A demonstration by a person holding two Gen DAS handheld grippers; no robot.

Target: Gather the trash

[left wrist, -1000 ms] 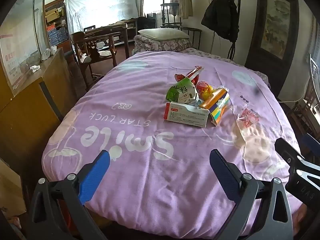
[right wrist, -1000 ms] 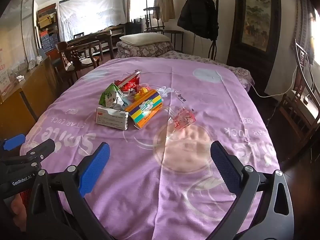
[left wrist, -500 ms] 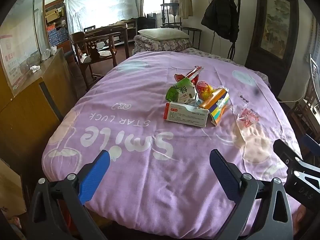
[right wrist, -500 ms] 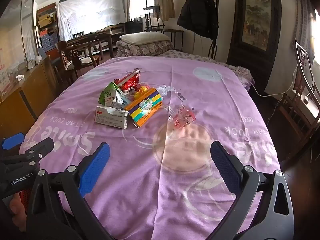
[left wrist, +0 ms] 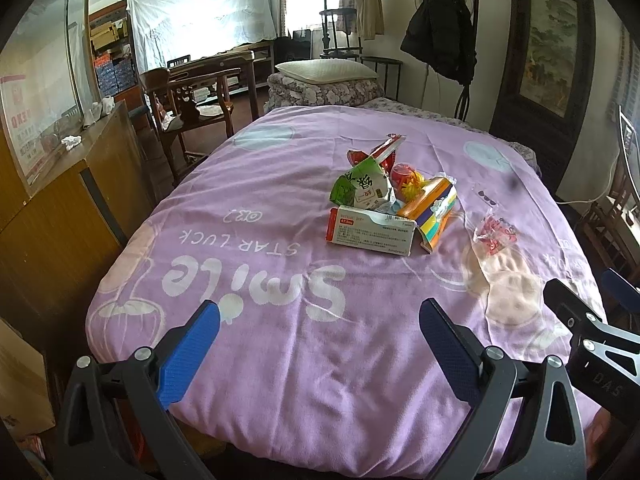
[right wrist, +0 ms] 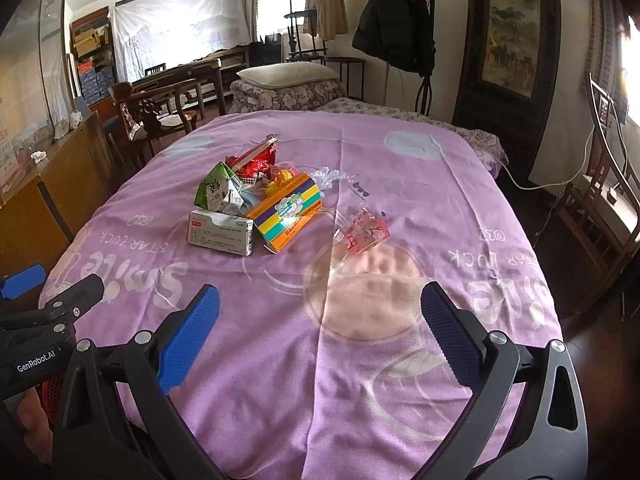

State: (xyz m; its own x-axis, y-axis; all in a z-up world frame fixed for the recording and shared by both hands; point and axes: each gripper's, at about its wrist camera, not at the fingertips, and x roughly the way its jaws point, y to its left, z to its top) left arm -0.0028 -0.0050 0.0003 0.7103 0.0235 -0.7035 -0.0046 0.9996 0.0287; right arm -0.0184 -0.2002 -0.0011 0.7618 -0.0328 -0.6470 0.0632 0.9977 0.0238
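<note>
A pile of trash lies mid-bed on the purple blanket [left wrist: 256, 344]: a white medicine box [left wrist: 370, 231], a green carton [left wrist: 360, 186], a striped orange box [left wrist: 434, 210], a red wrapper [left wrist: 384, 152] and a clear pink packet [left wrist: 494, 234] apart to the right. In the right wrist view these show as the white box [right wrist: 220, 232], green carton [right wrist: 216, 188], striped box [right wrist: 290, 210] and pink packet [right wrist: 364, 232]. My left gripper [left wrist: 320, 334] is open and empty over the near blanket edge. My right gripper [right wrist: 320, 320] is open and empty, also short of the pile.
A wooden cabinet [left wrist: 60, 208] runs along the bed's left side. Wooden chairs [left wrist: 192, 100] stand beyond it. A folded quilt with a pillow [left wrist: 324, 80] sits at the bed's far end. Another chair [right wrist: 604, 184] and a cable lie to the right.
The views have hardly changed. The right gripper's body has crept slightly forward in the left wrist view. Both grippers stay open.
</note>
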